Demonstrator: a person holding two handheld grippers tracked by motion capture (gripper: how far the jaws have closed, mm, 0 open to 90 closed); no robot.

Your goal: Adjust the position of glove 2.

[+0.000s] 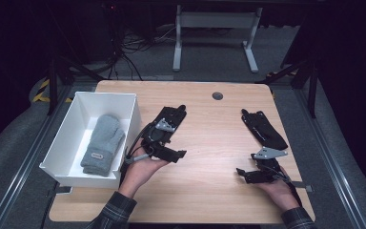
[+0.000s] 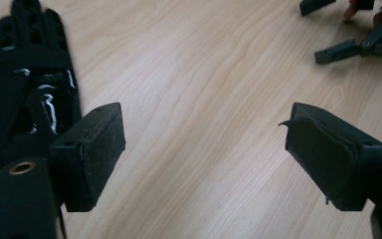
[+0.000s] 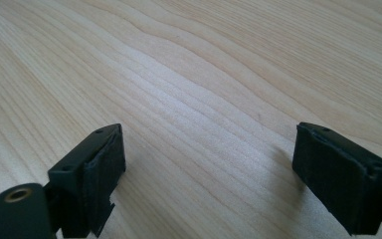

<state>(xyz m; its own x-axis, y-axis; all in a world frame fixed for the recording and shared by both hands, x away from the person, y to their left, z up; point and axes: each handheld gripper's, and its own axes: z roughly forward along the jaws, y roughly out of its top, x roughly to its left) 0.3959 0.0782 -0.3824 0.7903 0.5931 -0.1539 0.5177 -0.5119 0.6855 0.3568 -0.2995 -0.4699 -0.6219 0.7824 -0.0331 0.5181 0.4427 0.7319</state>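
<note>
**Ana:** Nearest the camera, what was there?

**Ben:** Two plaid sleeves and two hands at the near edge of a pale wooden table (image 1: 209,186). Each hand held a black tool. The left gripper (image 1: 180,153) sat left of centre, jaws standing apart with bare wood between them. The right gripper (image 1: 240,172) lay near the right edge, jaws also wide apart, nothing between its pads.

**Ana:** And beyond the hands?

**Ben:** A black gripper stand (image 1: 171,118) lay flat just past the left hand, and a second black stand (image 1: 263,128) lay past the right hand. A white bin (image 1: 134,112) stood at the table's left side, with a grey mitten (image 1: 102,144) lying flat inside it, well apart from both grippers.

**Ana:** Farther back?

**Ben:** A round grommet (image 1: 217,96) near the far edge, then grey carpet, tangled cables and a white desk frame (image 1: 214,33) in a dark room.
</note>
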